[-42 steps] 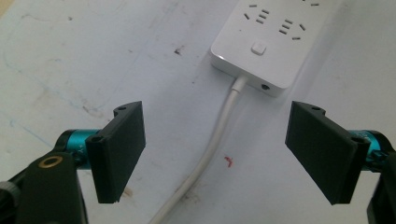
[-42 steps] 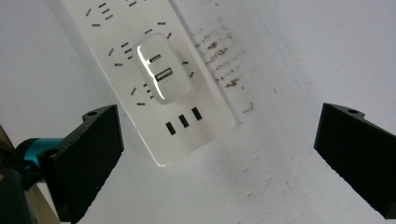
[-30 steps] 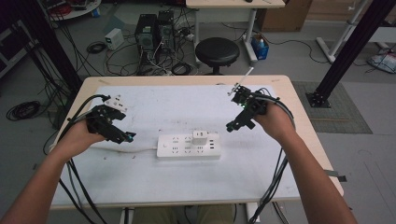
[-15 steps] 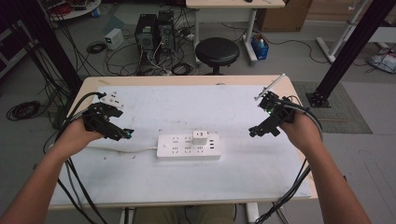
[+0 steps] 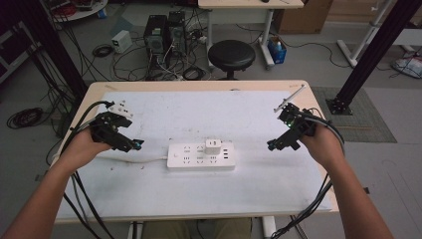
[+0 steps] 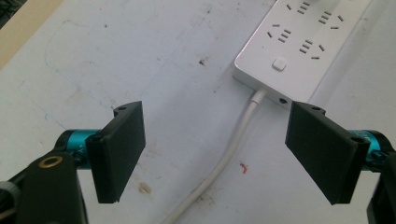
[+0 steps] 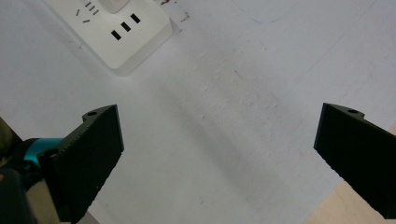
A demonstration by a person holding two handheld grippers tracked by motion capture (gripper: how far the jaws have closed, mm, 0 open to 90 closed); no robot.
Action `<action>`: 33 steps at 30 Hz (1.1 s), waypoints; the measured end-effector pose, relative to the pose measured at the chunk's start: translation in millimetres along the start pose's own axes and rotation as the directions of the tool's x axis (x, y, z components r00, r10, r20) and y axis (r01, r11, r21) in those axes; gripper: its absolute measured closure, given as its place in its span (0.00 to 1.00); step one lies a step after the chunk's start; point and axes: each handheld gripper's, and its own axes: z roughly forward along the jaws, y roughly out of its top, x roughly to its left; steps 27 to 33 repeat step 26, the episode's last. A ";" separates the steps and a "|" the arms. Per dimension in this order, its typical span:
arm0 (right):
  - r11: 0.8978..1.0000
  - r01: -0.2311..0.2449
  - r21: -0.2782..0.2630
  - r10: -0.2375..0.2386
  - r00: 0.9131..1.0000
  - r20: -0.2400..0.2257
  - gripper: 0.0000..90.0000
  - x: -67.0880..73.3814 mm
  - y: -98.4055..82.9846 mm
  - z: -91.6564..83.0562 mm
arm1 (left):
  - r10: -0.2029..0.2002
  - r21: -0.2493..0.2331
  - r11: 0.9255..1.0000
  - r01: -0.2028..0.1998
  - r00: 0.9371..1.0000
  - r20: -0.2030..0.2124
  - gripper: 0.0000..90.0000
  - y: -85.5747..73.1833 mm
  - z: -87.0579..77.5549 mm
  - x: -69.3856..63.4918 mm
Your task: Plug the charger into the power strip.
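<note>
left gripper (image 6: 212, 149) jaws spread, empty, astride white cord (image 6: 231, 140) | right gripper (image 7: 217, 158) jaws spread, empty | power strip (image 5: 201, 155) mid-table, long axis left-right, cropped in both gripper views | white plug (image 5: 214, 146) seated on top | table (image 5: 199, 99)

I see the power strip (image 5: 201, 156) at the table's (image 5: 199, 199) middle with a plug (image 5: 214, 146) standing up from it; its cord (image 5: 144, 160) trails left along the mat, lying between my left gripper's (image 6: 215, 144) spread jaws; near and far of the strip the surface is bare; a small white block (image 5: 121, 108) sits far left.
</note>
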 end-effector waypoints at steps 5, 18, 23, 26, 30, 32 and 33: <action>1.000 0.001 0.009 -0.001 1.000 -0.007 0.01 0.8 -1.0 5.3 | 0.002 -0.002 1.000 -0.002 1.000 0.002 0.22 -0.5 2.8 -0.7; 1.000 0.011 0.005 -0.011 1.000 -0.014 0.01 6.5 -3.3 8.6 | 0.005 -0.010 1.000 -0.005 1.000 0.009 0.22 -1.1 6.5 -2.6; 1.000 -0.001 0.004 0.001 1.000 -0.017 0.01 7.3 -5.0 9.6 | -0.001 -0.015 1.000 0.001 1.000 0.008 0.22 -2.8 6.4 -2.1; 1.000 0.005 0.002 -0.005 1.000 -0.017 0.01 6.7 -5.5 10.1 | -0.003 -0.016 1.000 0.003 1.000 0.006 0.22 -3.8 6.4 -1.6; 1.000 0.005 0.002 -0.005 1.000 -0.017 0.01 6.7 -5.5 10.1 | -0.003 -0.016 1.000 0.003 1.000 0.006 0.22 -3.8 6.4 -1.6; 1.000 0.005 0.002 -0.005 1.000 -0.017 0.01 6.7 -5.5 10.1 | -0.003 -0.016 1.000 0.003 1.000 0.006 0.22 -3.8 6.4 -1.6; 1.000 0.005 0.002 -0.005 1.000 -0.017 0.01 6.7 -5.5 10.1 | -0.003 -0.016 1.000 0.003 1.000 0.006 0.22 -3.8 6.4 -1.6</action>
